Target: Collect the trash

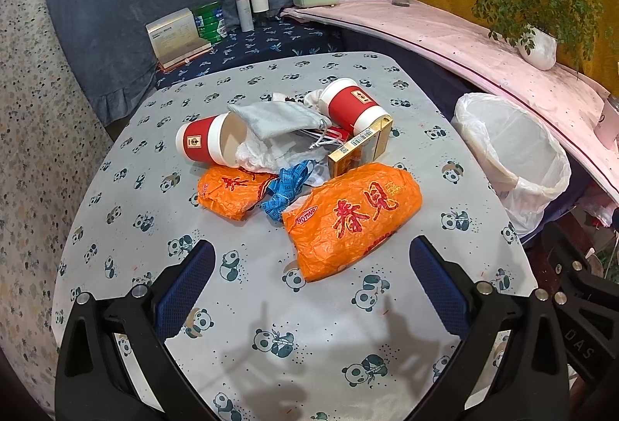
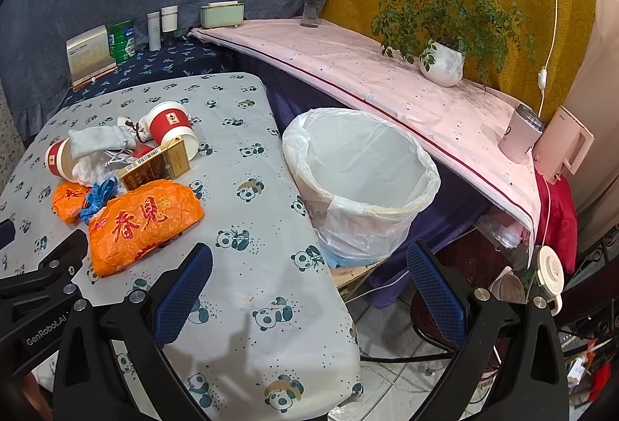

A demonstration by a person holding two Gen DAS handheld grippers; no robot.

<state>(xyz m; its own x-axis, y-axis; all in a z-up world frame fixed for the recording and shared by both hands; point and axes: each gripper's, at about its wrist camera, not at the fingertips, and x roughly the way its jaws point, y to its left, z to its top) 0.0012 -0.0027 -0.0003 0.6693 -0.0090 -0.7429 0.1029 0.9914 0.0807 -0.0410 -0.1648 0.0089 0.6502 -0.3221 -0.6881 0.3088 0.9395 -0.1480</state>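
Orange bags (image 1: pixel 350 218), red cups (image 1: pixel 211 144) and a gold box (image 1: pixel 358 150) lie heaped mid-bench (image 1: pixel 445 158); the left gripper (image 1: pixel 311 266) hovers near, jaws apart, empty. In the right view, the right gripper (image 2: pixel 309 268), jaws apart, faces the lined bin (image 2: pixel 361 181) beside the bench.

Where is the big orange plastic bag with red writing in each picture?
Left wrist view: the big orange plastic bag lies mid-frame on the panda-print tablecloth, just ahead of the open left gripper.
Right wrist view: the same bag sits at lower left, left of the open right gripper.
Shared landmark: the white bin lined with clear plastic, right of the table.
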